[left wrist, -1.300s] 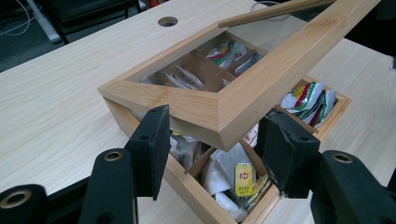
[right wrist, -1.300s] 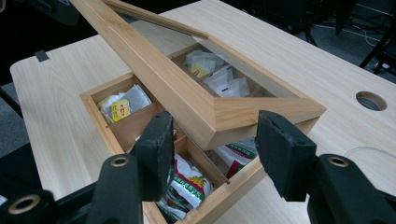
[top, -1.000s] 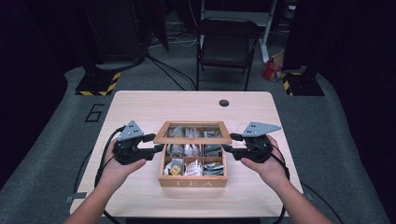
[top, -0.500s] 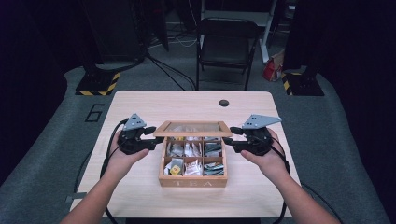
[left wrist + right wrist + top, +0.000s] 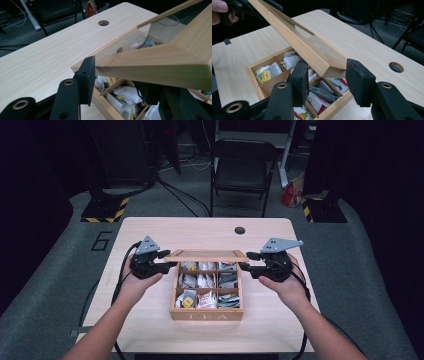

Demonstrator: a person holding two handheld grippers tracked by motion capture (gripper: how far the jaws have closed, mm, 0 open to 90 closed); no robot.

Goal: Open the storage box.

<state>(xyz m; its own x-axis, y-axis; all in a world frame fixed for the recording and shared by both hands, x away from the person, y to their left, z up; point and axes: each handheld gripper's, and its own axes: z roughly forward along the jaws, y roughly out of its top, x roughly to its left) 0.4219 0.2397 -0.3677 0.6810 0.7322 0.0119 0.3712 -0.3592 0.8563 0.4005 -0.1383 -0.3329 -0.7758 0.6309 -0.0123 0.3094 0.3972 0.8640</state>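
Note:
A wooden tea box (image 5: 206,312) (image 5: 252,75) with several compartments of tea bags (image 5: 199,281) stands mid-table. Its glass-paned wooden lid (image 5: 206,255) (image 5: 155,60) (image 5: 294,42) is raised to about level with the camera's line, tilted up from the back. My left gripper (image 5: 167,259) (image 5: 117,83) has just been closing and is shut on the lid's left front corner. My right gripper (image 5: 248,260) (image 5: 328,75) has the right front corner between its jaws. That corner lies against one pad, with a gap to the other.
The light wooden table (image 5: 150,235) has a round cable hole (image 5: 240,230) (image 5: 103,23) (image 5: 396,67) behind the box. A black folding chair (image 5: 245,170) stands beyond the far edge. Cables trail from both grippers toward me.
The lid's front edge has risen higher off the box. Both hands moved away from me along with it, the left one more.

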